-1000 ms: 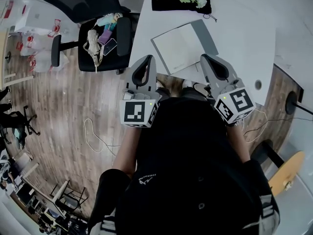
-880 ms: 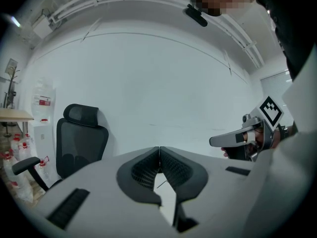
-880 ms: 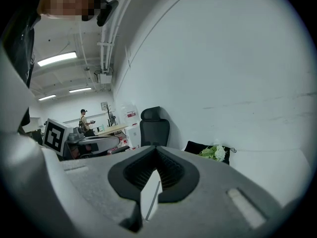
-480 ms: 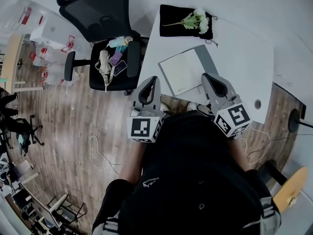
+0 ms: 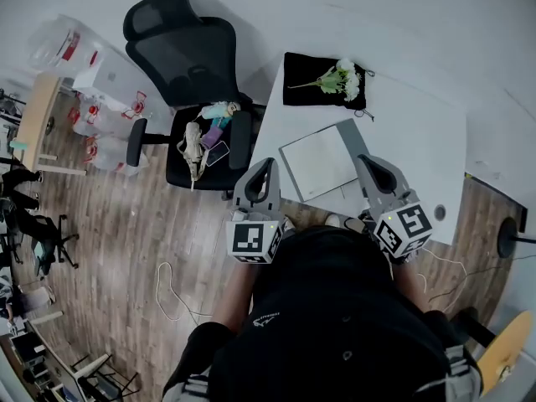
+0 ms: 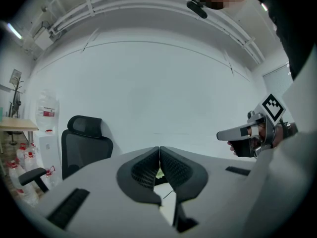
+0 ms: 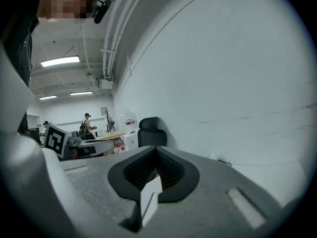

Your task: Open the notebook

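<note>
Up come both tools with the person since a second ago, and the head view has widened, while the notebook (image 5: 318, 164) has not budged on the white bench (image 5: 419, 132). It lies flat near the bench's front edge, a bare white page facing up and a grey cover (image 5: 355, 145) spread out along its right side, so it reads as already open. I judge the task's 1 real job done, though I cannot tell from up here whether any more leaves were meant to turn. The left tool (image 5: 267, 164) hangs at the bench's near left corner, jaws pressed together with nothing in them. The right tool (image 5: 367, 159) hangs by the grey cover, above it and not touching, jaws likewise closed up and empty. Both point almost level at the wall, so nothing looks left but to pull away. Farther back lie a black cloth (image 5: 301, 90) and white flowers (image 5: 342, 75); an office chair (image 5: 188, 65) stands left of the bench.
</note>
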